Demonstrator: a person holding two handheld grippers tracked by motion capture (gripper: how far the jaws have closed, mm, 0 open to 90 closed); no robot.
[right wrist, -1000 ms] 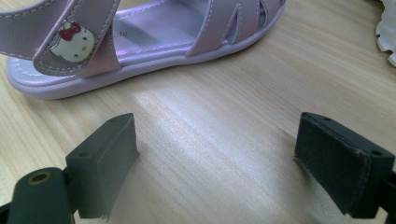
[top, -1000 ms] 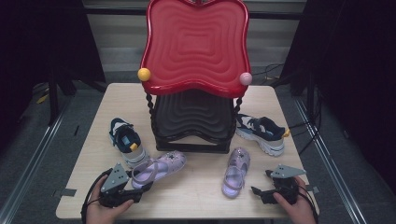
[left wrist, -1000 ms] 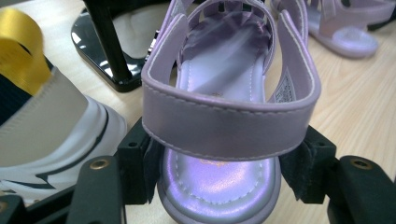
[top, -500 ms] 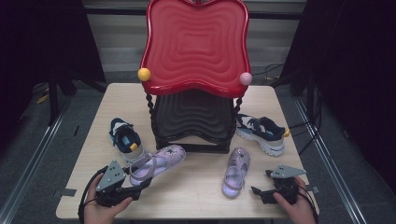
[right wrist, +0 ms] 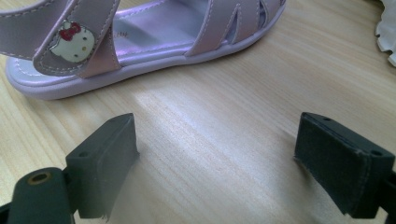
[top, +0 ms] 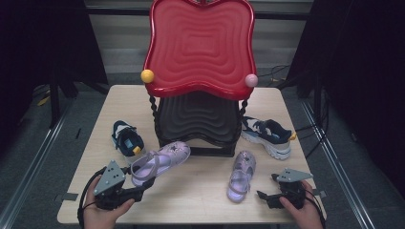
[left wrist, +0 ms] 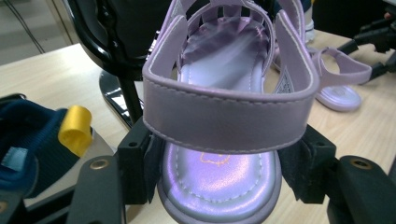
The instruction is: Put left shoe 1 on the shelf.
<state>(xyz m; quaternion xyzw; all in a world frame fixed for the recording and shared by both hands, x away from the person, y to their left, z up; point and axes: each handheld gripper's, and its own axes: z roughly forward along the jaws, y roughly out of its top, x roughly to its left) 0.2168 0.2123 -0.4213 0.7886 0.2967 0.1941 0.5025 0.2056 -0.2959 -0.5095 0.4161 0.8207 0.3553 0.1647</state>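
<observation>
My left gripper (top: 142, 187) at the table's front left is shut on the heel end of a purple sandal (top: 161, 159), which is raised off the table with its toe toward the rack. In the left gripper view both pads press the sides of the sandal's sole (left wrist: 219, 179), under the heel strap. A second purple sandal (top: 241, 174) lies flat on the table at front right. My right gripper (top: 264, 195) rests just right of it, open, with bare wood between its fingers (right wrist: 105, 158). That sandal (right wrist: 140, 42), with a cat badge on its strap, lies just beyond the jaws.
A shoe rack stands mid-table, with a red wavy top shelf (top: 198, 52) and a black lower shelf (top: 198, 119). A navy sneaker with a yellow tab (top: 126, 139) lies left of it, and a navy-and-white sneaker (top: 267, 136) lies right of it.
My left gripper has lifted the purple sandal off the table, and its toe now points up toward the rack's lower shelf. The right gripper and the other sandal have not moved.
</observation>
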